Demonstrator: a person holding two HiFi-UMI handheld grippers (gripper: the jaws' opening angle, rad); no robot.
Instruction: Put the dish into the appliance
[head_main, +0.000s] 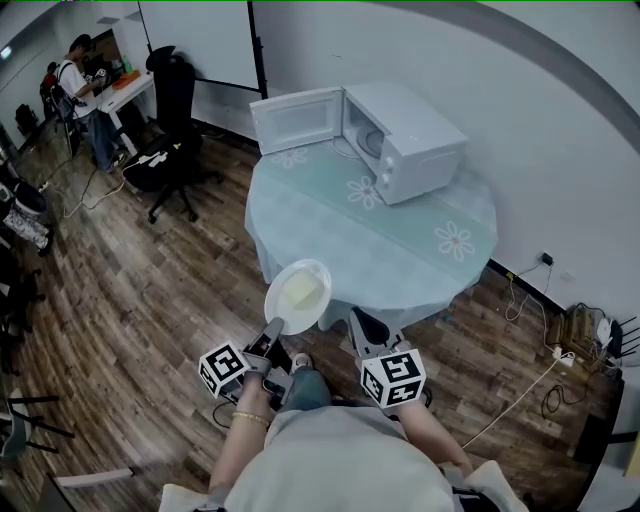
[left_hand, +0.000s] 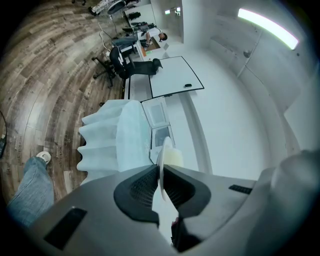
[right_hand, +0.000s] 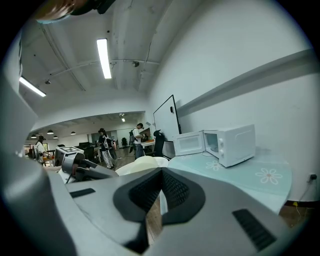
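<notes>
Here's the left gripper (head_main: 272, 328), jaws clamped on the near rim of the dish (head_main: 298, 293), a white plate carrying something pale yellow, possibly food, though it's too soft to name from here. The plate hangs just over the near edge of the round table (head_main: 400, 250), face up and reaching away from the jaws toward the tabletop. The left gripper view has it edge-on, the pads (left_hand: 145, 187) pressing both sides of the rim. The target is the microwave (head_main: 405, 140), well apart at the table's far side, ahead and to the right of the plate. Its door (head_main: 297, 118) is swung out to the left and the cavity faces the open table, so I'd say the way in runs forward and rightward, past that door. The right gripper (head_main: 365, 328) hangs just beside on the right, jaws together on nothing. It sits on the microwave's side, but the left one has the load.
</notes>
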